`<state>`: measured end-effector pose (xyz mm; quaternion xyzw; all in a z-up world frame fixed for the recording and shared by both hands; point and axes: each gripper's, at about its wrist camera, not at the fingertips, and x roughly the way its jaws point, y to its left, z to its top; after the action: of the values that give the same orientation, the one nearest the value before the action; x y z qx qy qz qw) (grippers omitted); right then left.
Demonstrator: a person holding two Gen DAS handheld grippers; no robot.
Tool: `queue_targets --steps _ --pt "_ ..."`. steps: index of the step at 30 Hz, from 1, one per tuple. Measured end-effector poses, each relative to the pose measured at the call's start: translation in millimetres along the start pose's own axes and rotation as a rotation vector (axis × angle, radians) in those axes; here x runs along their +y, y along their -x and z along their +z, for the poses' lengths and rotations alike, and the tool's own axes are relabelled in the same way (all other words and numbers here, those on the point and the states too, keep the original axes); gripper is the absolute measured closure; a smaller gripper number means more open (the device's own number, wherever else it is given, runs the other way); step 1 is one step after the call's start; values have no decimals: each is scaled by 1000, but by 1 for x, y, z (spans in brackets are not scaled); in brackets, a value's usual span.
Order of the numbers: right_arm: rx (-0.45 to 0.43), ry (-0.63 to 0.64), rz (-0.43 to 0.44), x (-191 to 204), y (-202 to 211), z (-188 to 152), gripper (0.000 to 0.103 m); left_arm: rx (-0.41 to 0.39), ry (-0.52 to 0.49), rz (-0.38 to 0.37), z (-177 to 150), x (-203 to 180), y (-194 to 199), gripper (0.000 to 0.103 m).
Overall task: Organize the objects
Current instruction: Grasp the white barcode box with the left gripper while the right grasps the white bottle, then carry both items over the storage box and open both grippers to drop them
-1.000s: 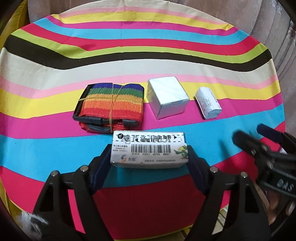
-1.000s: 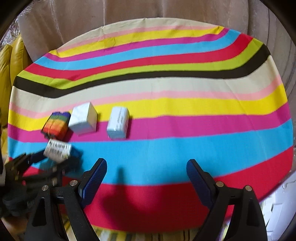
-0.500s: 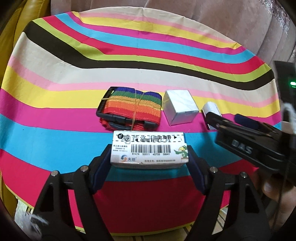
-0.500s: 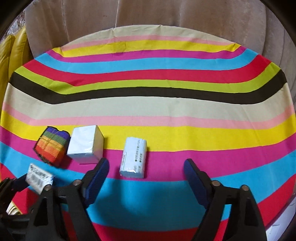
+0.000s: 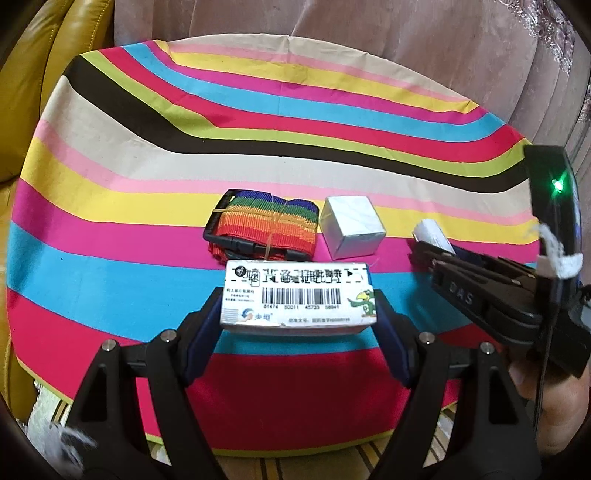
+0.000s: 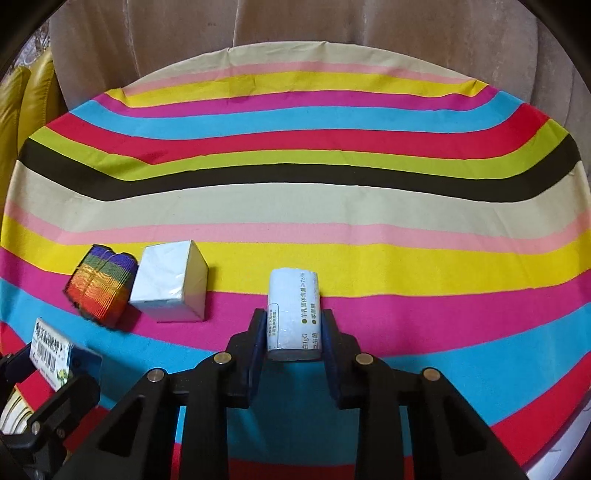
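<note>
My left gripper (image 5: pixel 297 314) is shut on a white barcode box (image 5: pixel 297 293) and holds it above the striped tablecloth (image 5: pixel 110 177). The box also shows in the right wrist view (image 6: pixel 50 349). My right gripper (image 6: pixel 293 334) is shut on a white packet (image 6: pixel 293 308) with green print, which lies on the pink stripe. A rainbow strap bundle (image 5: pixel 266 227) with a black buckle and a silver-white cube box (image 5: pixel 352 227) lie side by side on the cloth, left of the packet. They also show in the right wrist view, the strap (image 6: pixel 101 286) and the cube (image 6: pixel 170 282).
The round table's cloth (image 6: pixel 332 206) stretches far behind the objects. A beige curtain (image 6: pixel 332 33) hangs behind the table. A yellow leather seat (image 5: pixel 40 92) stands at the left. The right gripper's body (image 5: pixel 517 295) sits close to the right of my left gripper.
My right gripper moved forward over the white packet and closed on it. My left gripper, holding the barcode box, pulled back and turned a little, so the strap and cube look farther away.
</note>
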<state>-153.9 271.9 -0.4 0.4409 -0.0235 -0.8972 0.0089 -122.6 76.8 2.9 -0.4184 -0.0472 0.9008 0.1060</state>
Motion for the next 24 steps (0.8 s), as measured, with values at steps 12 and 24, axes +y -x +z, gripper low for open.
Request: queue_targets --steps 12,24 --pt "-33 -67 30 -22 48 -28 73 -24 -56 -24 -4 -24 17 24" --pt "-23 -159 9 -68 96 -70 73 -18 -128 -108 -15 -69 29 24"
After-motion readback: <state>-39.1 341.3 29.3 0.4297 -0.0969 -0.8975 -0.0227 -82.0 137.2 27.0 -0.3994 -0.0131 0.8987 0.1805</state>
